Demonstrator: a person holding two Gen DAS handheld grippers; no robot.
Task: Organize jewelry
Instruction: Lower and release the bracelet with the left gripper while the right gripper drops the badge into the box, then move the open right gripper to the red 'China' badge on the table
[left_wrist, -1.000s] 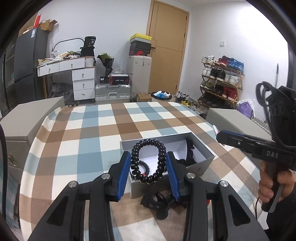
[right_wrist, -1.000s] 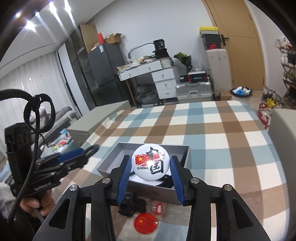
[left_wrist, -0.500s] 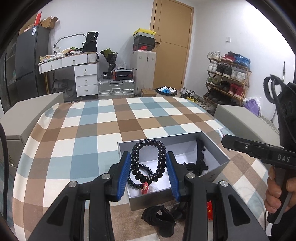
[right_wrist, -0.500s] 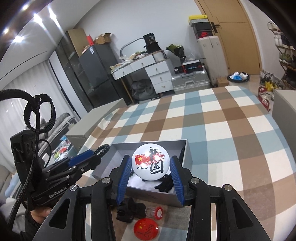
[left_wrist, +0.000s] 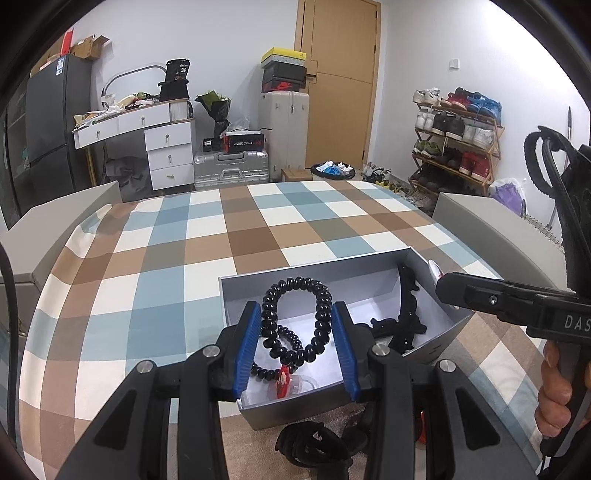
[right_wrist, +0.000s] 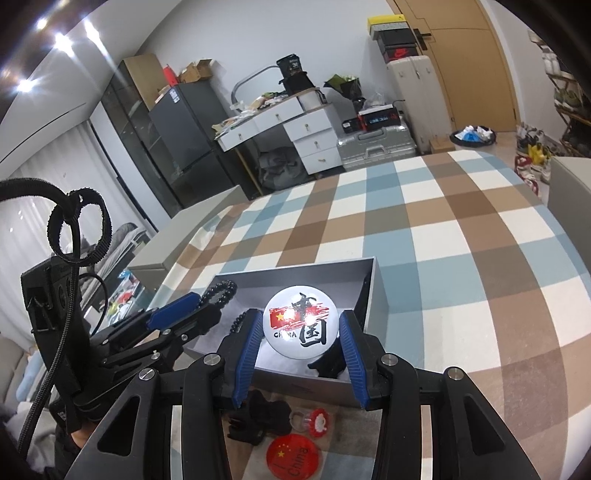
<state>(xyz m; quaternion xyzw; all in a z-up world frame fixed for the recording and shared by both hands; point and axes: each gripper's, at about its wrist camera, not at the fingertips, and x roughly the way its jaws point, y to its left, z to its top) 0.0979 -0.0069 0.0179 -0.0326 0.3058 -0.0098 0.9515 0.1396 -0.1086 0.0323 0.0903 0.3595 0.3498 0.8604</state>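
Both tools hover over the grey cardboard box (left_wrist: 436, 266) on the checked tablecloth (left_wrist: 207, 243). The left gripper (left_wrist: 295, 343) pinches a glossy black beaded bracelet (left_wrist: 295, 321) between its ribbed blue pads (left_wrist: 248, 347), the loop dangling above the box's white floor, where a small red charm (left_wrist: 283, 380) and a black hair clip (left_wrist: 402, 321) lie. The right gripper (right_wrist: 301, 363) clamps a shiny round white badge (right_wrist: 301, 326) with a flag print, held above the box's near wall. On the cloth just in front sit a red round badge (right_wrist: 293, 456), a small red ring (right_wrist: 317, 421) and a black clip (right_wrist: 258, 417).
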